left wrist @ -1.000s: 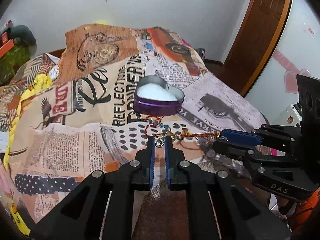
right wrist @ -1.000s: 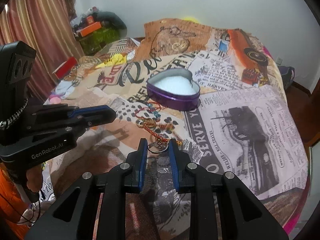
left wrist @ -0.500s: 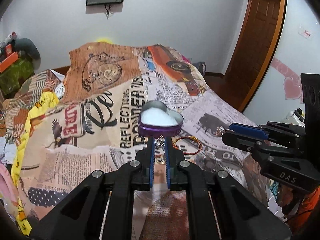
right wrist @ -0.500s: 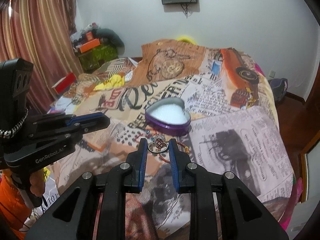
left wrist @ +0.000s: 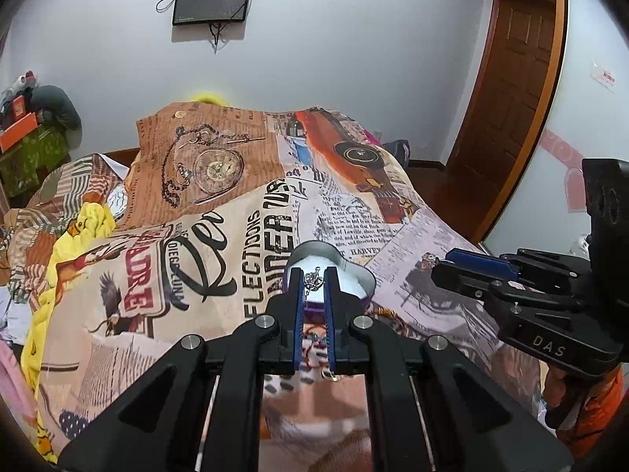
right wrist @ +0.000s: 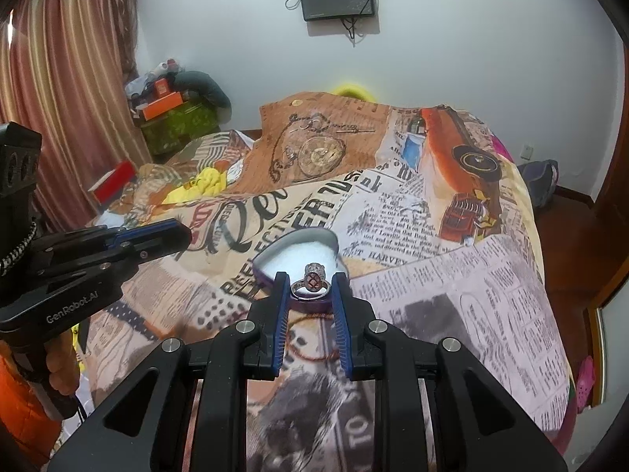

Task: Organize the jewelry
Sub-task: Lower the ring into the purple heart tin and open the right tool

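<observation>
Black grippers (left wrist: 313,275), blue pads (right wrist: 281,314), orange sleeves (right wrist: 23,413)

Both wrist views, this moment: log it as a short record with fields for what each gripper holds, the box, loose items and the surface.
left gripper: shut on a small silver pendant, held above the tin
right gripper: shut on a ring with a reddish stone, held above the tin
tin: heart-shaped, purple wall, open, white lining, nothing seen inside
loose items: a red bracelet on the bedspread, in front of the tin
surface: bedspread with newspaper print
</observation>
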